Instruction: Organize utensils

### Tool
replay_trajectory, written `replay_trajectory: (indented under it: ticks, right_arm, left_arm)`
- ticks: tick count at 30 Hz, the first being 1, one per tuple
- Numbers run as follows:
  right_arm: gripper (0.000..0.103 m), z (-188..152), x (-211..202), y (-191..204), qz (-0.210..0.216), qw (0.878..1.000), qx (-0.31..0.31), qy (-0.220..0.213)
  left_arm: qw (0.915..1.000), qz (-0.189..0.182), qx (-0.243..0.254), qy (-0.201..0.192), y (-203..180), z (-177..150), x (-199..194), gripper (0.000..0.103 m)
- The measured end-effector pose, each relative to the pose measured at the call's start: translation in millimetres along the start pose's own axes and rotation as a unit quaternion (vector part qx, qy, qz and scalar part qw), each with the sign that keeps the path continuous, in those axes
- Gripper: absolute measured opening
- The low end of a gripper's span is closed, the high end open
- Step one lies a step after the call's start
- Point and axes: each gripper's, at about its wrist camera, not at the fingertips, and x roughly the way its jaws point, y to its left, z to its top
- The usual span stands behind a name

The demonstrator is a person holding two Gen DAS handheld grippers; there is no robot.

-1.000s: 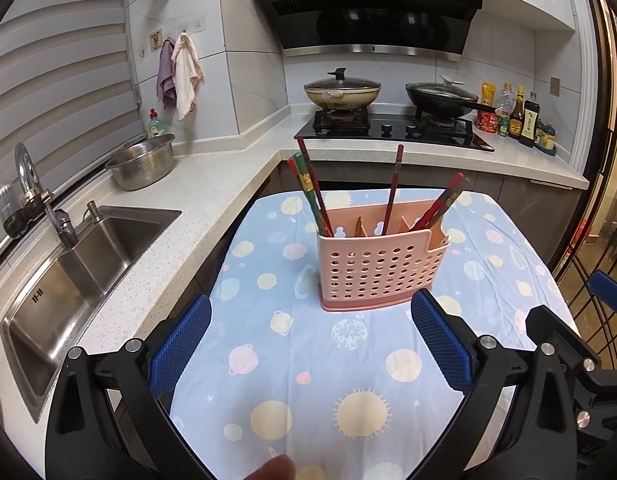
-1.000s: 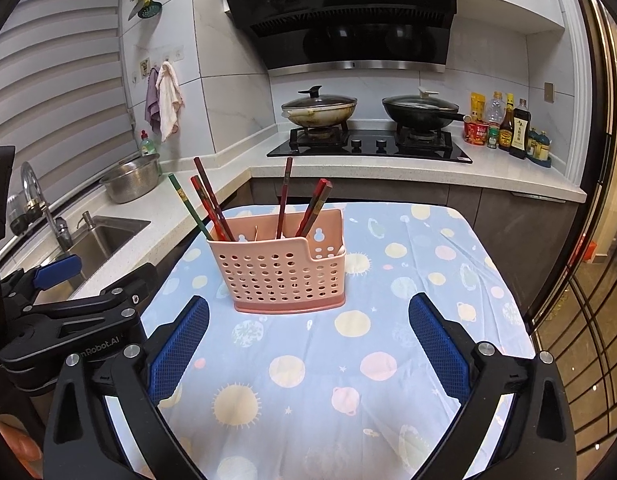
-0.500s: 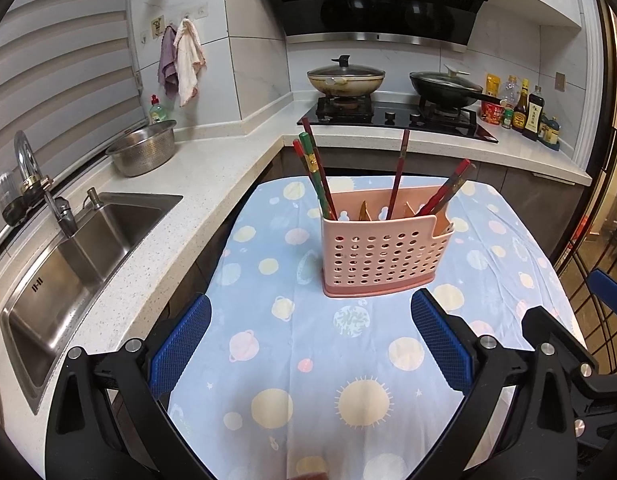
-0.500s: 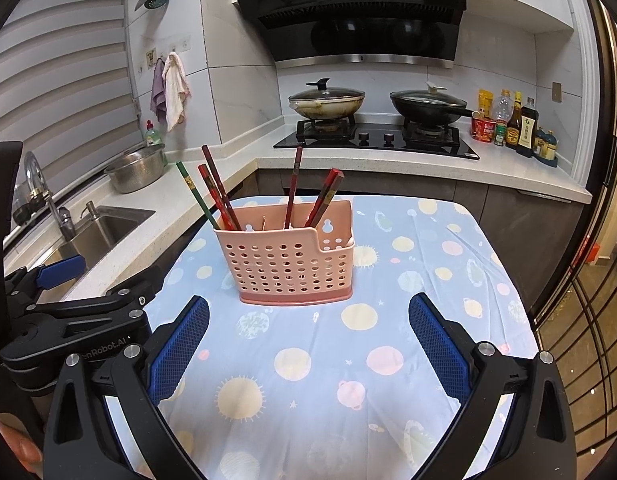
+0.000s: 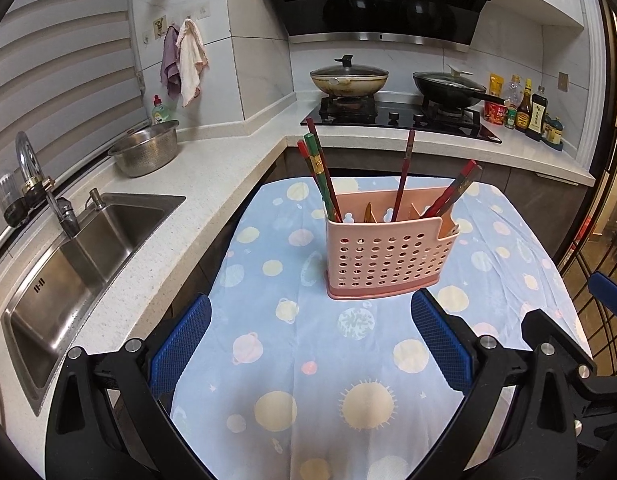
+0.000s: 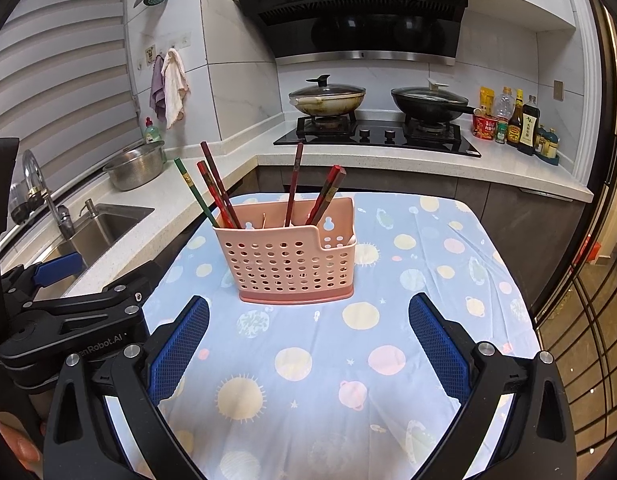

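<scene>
A pink perforated utensil basket [image 5: 390, 256] stands upright on the table with the blue planet-print cloth [image 5: 292, 360]; it also shows in the right wrist view [image 6: 294, 262]. Several red and green chopsticks [image 5: 322, 178] lean in its compartments, also seen in the right wrist view [image 6: 216, 190]. My left gripper [image 5: 308, 340] is open and empty, a short way in front of the basket. My right gripper [image 6: 308, 340] is open and empty, also in front of the basket. The left gripper's body [image 6: 68, 312] shows at the left of the right wrist view.
A steel sink [image 5: 68, 268] with a tap lies left of the table. A steel colander [image 5: 146, 152] sits on the counter. A hob with two lidded pans [image 5: 348, 80] is behind, with sauce bottles [image 5: 528, 108] at right. A glass door [image 6: 588, 320] is at right.
Both grippers have drawn back and up slightly from the basket, so it looks a little smaller and further off. Both stay open and empty.
</scene>
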Motion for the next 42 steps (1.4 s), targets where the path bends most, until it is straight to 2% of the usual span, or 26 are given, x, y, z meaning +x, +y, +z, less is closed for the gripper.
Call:
replay_trajectory:
  ticks: [42]
  right_arm:
    - [0.096, -4.4, 7.3, -4.8, -0.014, 1.0, 0.003, 0.002]
  left_arm:
    - [0.9998, 0.013, -0.004, 0.018, 3.7, -1.1, 9.0, 0.096]
